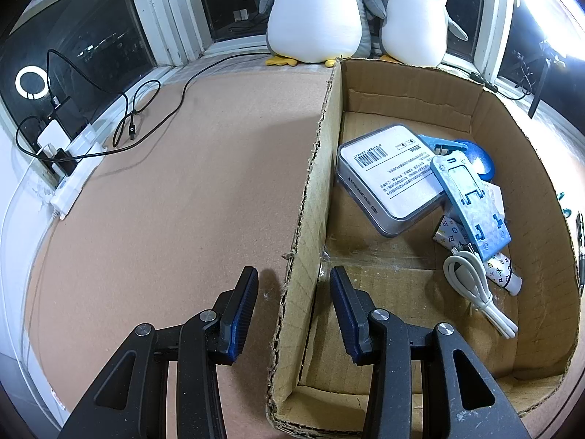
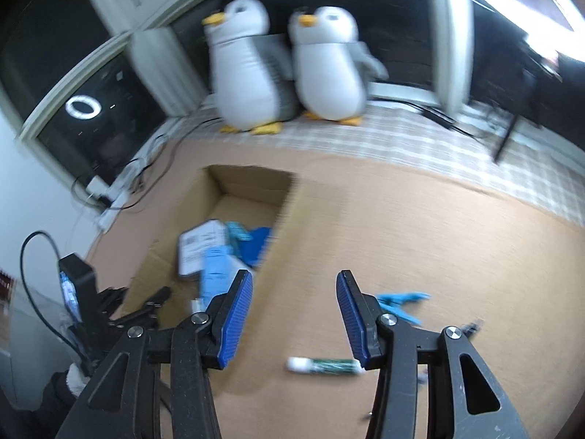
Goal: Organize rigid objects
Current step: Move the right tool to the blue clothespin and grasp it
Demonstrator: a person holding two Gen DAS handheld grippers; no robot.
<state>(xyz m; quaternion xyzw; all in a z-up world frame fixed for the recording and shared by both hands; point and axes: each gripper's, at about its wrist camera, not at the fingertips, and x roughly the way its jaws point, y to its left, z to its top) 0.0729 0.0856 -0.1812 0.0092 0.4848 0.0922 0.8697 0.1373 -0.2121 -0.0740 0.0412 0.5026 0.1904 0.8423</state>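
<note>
Left hand-held gripper (image 1: 294,278) astride the near left wall of the cardboard box (image 1: 310,197), one finger outside and one inside, jaws spread and clear of the cardboard, pinching nothing. Inside the box, toward its far right: a grey tin (image 1: 387,179) with a barcode label, a pale blue folding stand (image 1: 470,203) leaning over it, a coiled white cable (image 1: 475,289) nearer. Right hand-held gripper (image 2: 294,289) spread and empty above the tan counter (image 2: 438,226), in a blurred view; lying near it, what looks like a green-and-white tube (image 2: 323,366) and a blue clip (image 2: 400,301), right of the box.
</note>
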